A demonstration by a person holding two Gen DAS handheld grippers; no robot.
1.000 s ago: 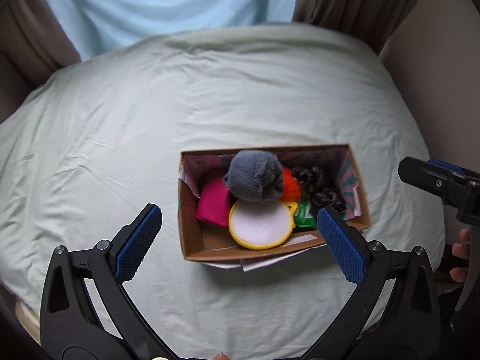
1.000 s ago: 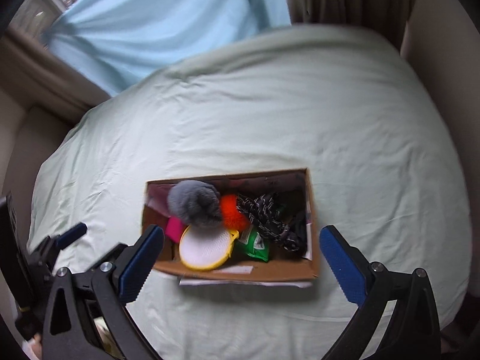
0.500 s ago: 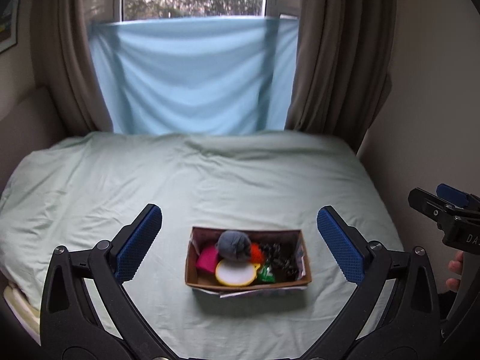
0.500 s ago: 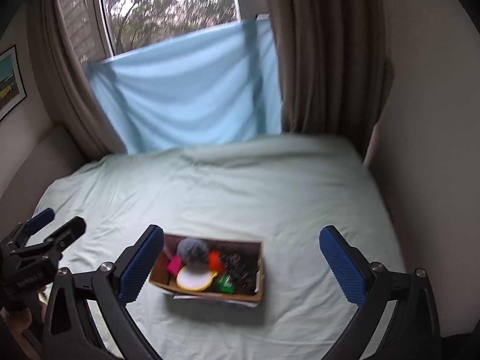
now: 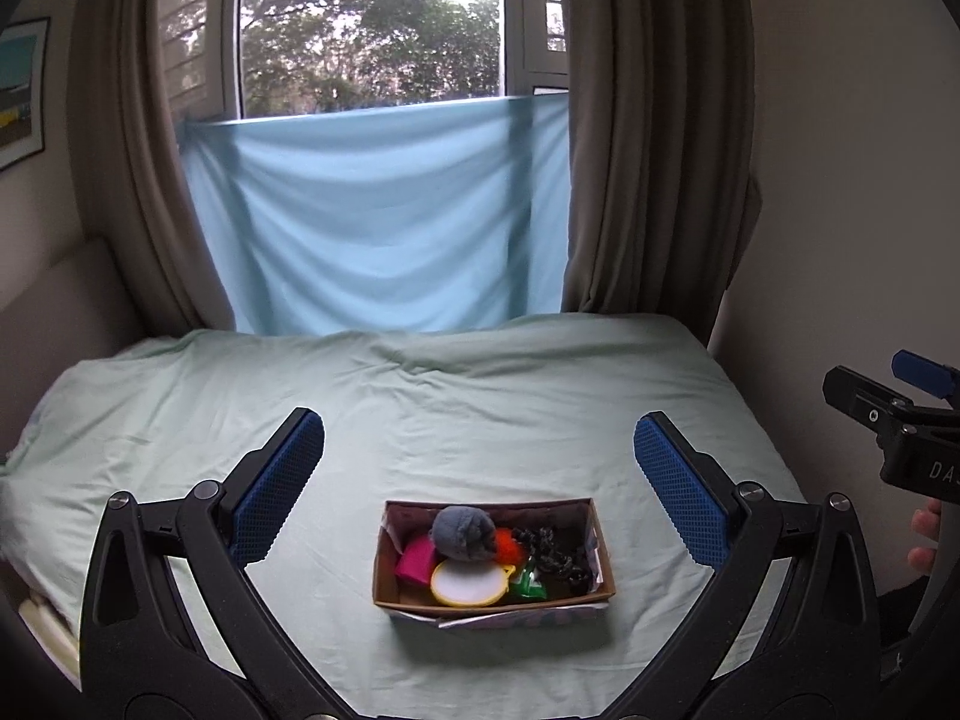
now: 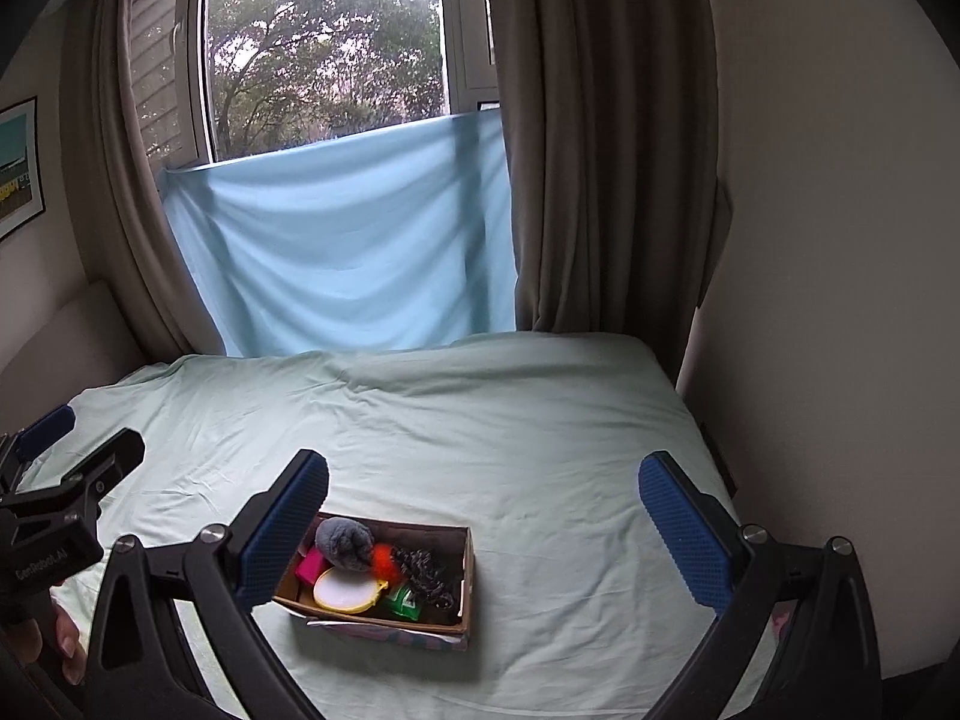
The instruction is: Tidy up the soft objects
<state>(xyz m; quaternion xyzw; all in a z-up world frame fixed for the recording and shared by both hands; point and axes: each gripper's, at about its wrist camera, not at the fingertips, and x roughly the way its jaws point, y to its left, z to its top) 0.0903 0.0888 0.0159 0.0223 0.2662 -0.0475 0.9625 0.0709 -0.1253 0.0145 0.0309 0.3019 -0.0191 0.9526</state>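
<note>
The box (image 5: 492,558), open cardboard, sits on the pale green sheet (image 5: 480,408) of the bed, near its foot edge. In the left wrist view it lies at about 6 o'clock from the midpoint of the left gripper (image 5: 474,474), lower in the frame than the fingertips and between the two fingers, touching neither. That gripper's jaws are spread wide and hold nothing; its blue pads (image 5: 276,486) stand well apart. Inside the box a grey pom-pom (image 5: 463,533) rests on top toward 12 o'clock, a pink piece (image 5: 415,561) lies at its 8 o'clock, a yellow-rimmed white disc (image 5: 470,582) at its 6 o'clock, an orange tuft (image 5: 509,543) just beside it at 3 o'clock, a green item (image 5: 529,582) below that, and a dark speckled cord (image 5: 555,552) fills the right end. In the right wrist view the right gripper (image 6: 483,519) is likewise spread wide and empty, and the box (image 6: 384,612) lies at about 7 o'clock from its midpoint, its left end hidden behind the left finger's pad (image 6: 282,531). The other tool shows at each view's edge: the right gripper (image 5: 894,402) at 3 o'clock in the left view, the left gripper (image 6: 72,450) at 9 o'clock in the right view, each well apart from the box. A blue cloth (image 5: 378,216) hangs across the window (image 5: 372,30) between brown curtains (image 5: 648,120) at 12 o'clock.
</note>
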